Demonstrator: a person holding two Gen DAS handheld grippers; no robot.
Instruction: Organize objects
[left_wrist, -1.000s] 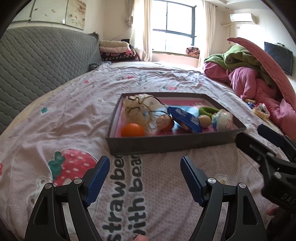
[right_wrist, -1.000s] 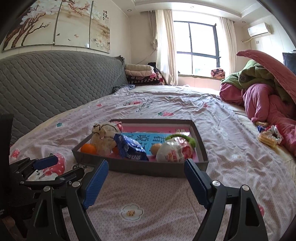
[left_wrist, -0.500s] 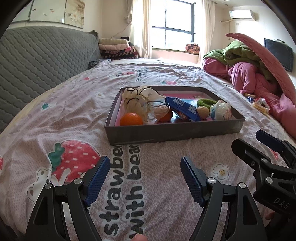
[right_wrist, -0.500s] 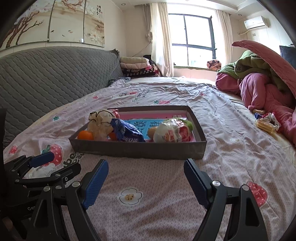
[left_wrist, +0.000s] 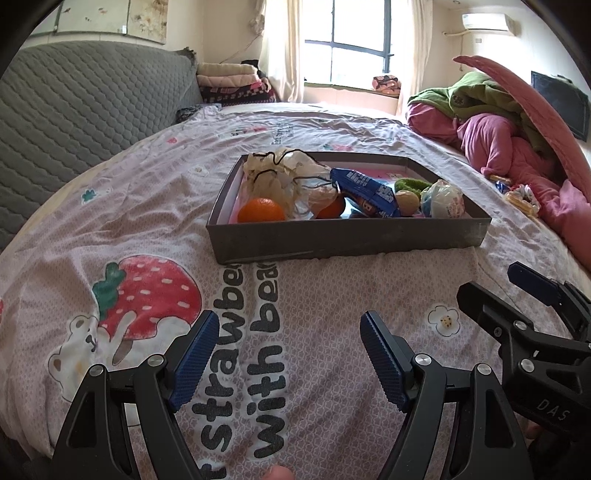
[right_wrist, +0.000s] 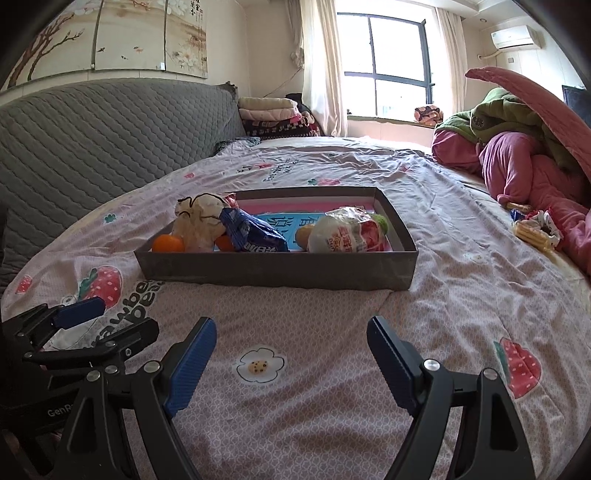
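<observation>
A grey tray (left_wrist: 347, 240) (right_wrist: 277, 267) sits on the bed. It holds an orange (left_wrist: 261, 210) (right_wrist: 168, 243), a cream drawstring pouch (left_wrist: 284, 177) (right_wrist: 199, 218), a blue snack packet (left_wrist: 365, 192) (right_wrist: 251, 232), a white and red bag (right_wrist: 343, 232) (left_wrist: 443, 199) and a green item (left_wrist: 410, 183). My left gripper (left_wrist: 288, 354) is open and empty, well short of the tray. My right gripper (right_wrist: 291, 358) is open and empty, also short of it. Each gripper shows at the edge of the other's view.
The bed has a pink sheet with a strawberry print (left_wrist: 147, 295). A grey quilted headboard (right_wrist: 92, 129) is on the left. A heap of pink and green bedding (right_wrist: 524, 147) lies at the right, with small wrapped items (right_wrist: 535, 229) beside it.
Both grippers have drawn back from the tray and risen a little. The tray looks smaller and farther. Both stayed open.
</observation>
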